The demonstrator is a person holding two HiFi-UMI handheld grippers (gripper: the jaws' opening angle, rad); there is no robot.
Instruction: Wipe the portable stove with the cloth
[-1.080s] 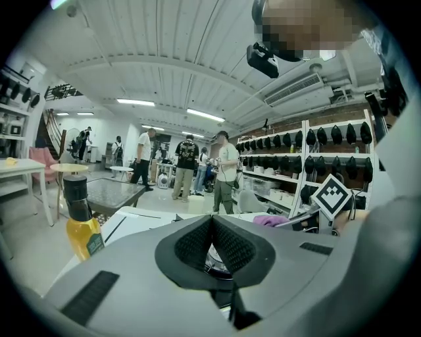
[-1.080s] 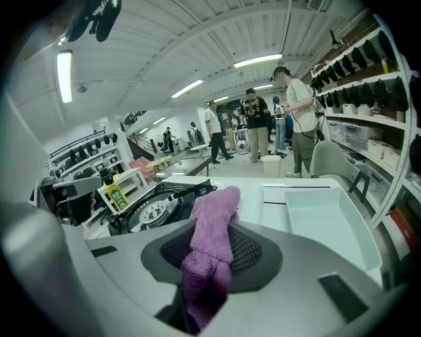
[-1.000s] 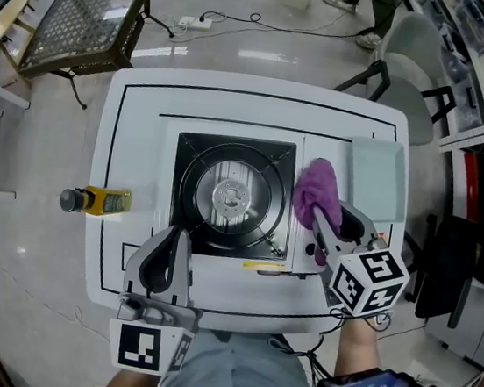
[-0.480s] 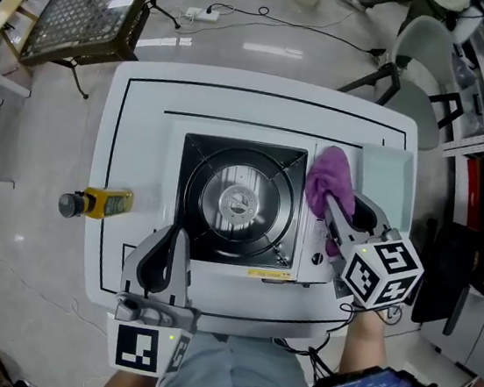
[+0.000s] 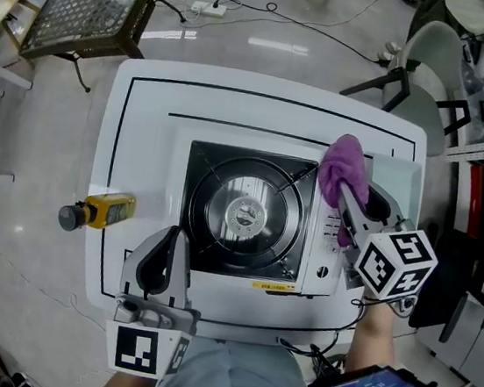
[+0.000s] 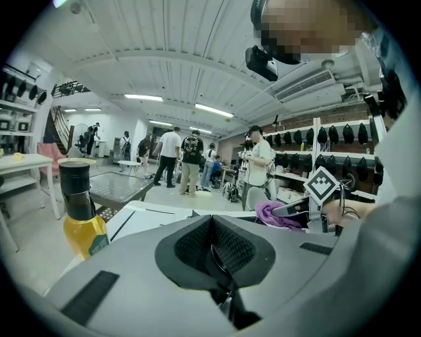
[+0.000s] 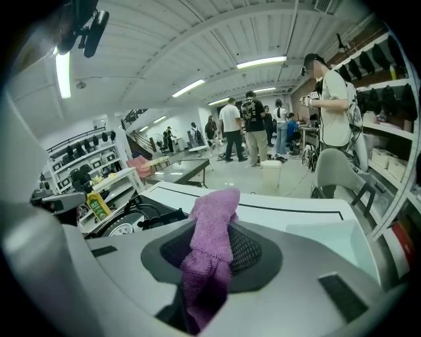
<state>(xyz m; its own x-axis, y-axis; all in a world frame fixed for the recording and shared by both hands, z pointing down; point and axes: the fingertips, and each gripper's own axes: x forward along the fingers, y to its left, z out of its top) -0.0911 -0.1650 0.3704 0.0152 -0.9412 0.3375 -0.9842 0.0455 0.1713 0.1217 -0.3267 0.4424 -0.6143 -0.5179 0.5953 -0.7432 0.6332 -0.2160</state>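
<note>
The portable stove (image 5: 243,215) sits mid-table, with a black top, a round burner and a white control strip along its right side. My right gripper (image 5: 353,201) is shut on a purple cloth (image 5: 344,171), which bunches over the stove's far right corner. In the right gripper view the cloth (image 7: 212,227) hangs out from between the jaws and hides the pads. My left gripper (image 5: 174,237) hovers at the stove's near left corner. Its jaws are shut with nothing between them, seen too in the left gripper view (image 6: 212,224).
A yellow oil bottle (image 5: 98,209) lies left of the stove, and stands close to the left gripper (image 6: 79,220). A pale tray (image 5: 398,187) rests at the table's right edge. A chair (image 5: 433,54) and a mesh-topped table (image 5: 90,0) stand beyond. People stand in the background.
My right gripper has carried the cloth along the stove's right strip toward its far corner. The left gripper stays by the near left corner, still shut.
</note>
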